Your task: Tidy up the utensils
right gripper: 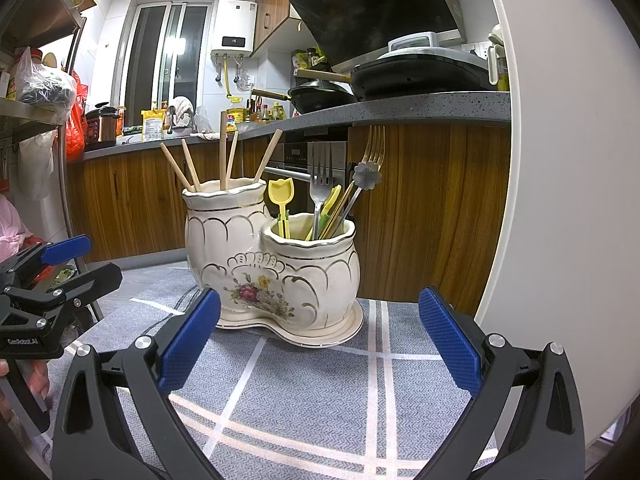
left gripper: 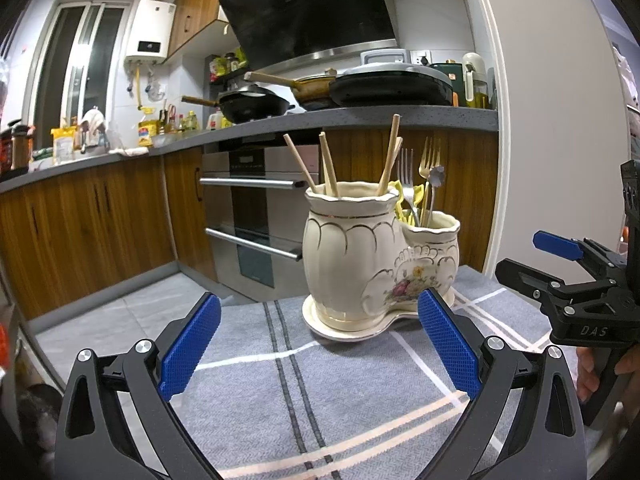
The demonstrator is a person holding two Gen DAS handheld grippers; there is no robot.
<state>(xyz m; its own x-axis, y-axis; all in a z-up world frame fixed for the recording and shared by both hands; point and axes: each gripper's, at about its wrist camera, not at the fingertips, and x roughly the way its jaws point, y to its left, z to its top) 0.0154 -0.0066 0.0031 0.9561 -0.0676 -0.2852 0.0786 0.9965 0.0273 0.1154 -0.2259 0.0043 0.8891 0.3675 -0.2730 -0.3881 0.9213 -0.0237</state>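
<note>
Right wrist view: grey checked table [right gripper: 304, 392] carries a cream two-pot ceramic holder [right gripper: 272, 264] on its saucer, centre, just beyond both claws. Taller left pot holds five wooden chopsticks [right gripper: 222, 152]; shorter right pot holds a steel fork [right gripper: 320, 176], a gold fork [right gripper: 372, 148], a flower-ended piece [right gripper: 367, 174] and yellow-green plastic picks [right gripper: 282, 200]. No loose utensils visible on the cloth, so sorting looks complete or nearly so. Right claw [right gripper: 320, 344] wide open, empty, touching nothing. Left claw [left gripper: 320, 344] likewise wide, empty, near the holder.
</note>
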